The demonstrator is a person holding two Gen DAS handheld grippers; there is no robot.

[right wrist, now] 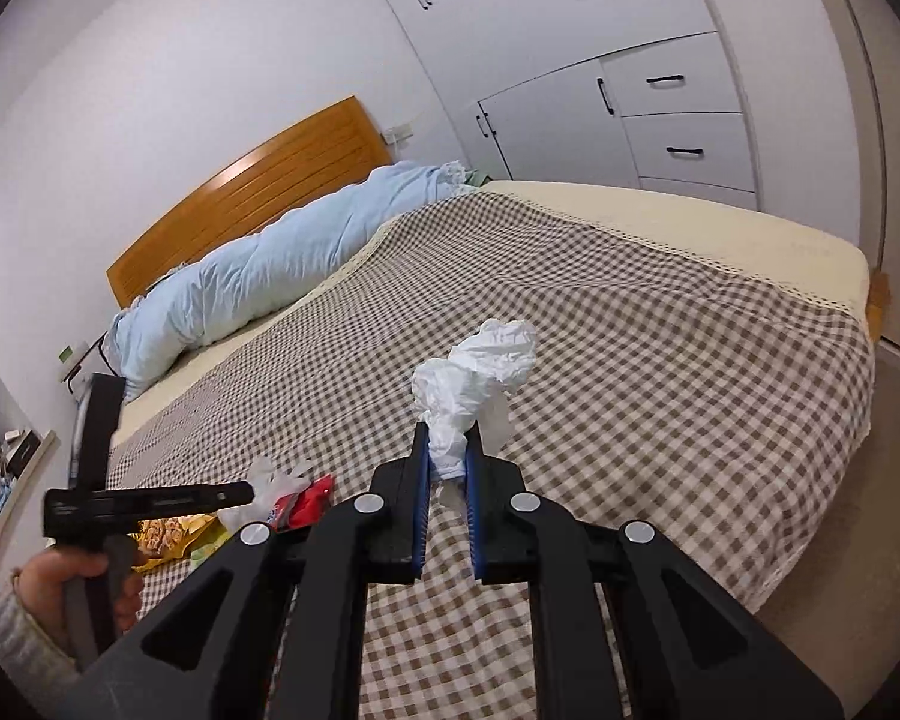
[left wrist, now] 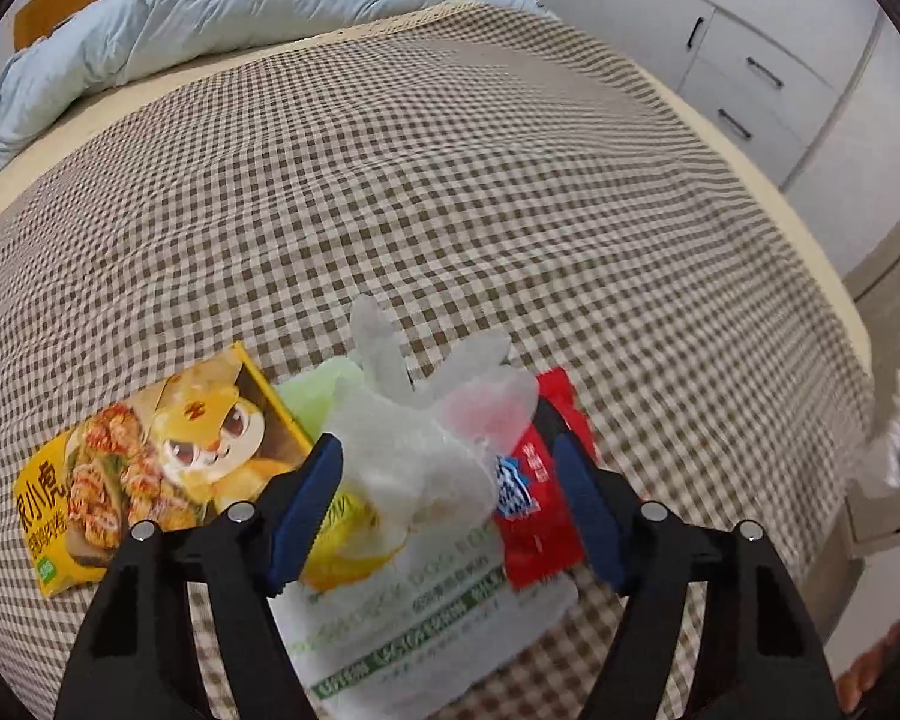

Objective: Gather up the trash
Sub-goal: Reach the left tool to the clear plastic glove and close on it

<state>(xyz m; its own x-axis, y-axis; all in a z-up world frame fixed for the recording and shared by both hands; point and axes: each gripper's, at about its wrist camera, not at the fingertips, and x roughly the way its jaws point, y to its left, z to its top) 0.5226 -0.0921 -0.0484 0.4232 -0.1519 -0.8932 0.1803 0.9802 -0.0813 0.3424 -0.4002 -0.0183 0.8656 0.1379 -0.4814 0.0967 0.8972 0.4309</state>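
A heap of trash lies on the checked bed cover (left wrist: 450,180). It holds a white plastic bag (left wrist: 414,612) with green print, a red wrapper (left wrist: 540,528), a clear disposable glove (left wrist: 384,348) and a flat yellow snack packet (left wrist: 150,468). My left gripper (left wrist: 447,444) points down over the heap, jaws wide astride the bag; its blue pads (left wrist: 306,516) do not visibly squeeze it. My right gripper (right wrist: 448,462) is shut on a crumpled white tissue (right wrist: 474,384), held above the bed to the right of the heap (right wrist: 294,504).
A rolled light-blue duvet (right wrist: 258,276) lies along the wooden headboard (right wrist: 258,192). White wardrobe drawers (right wrist: 678,120) stand beyond the bed's far side. A cluttered shelf (right wrist: 6,480) is at the left. A hand (right wrist: 66,588) grips the left tool. Floor (right wrist: 870,510) borders the bed's right edge.
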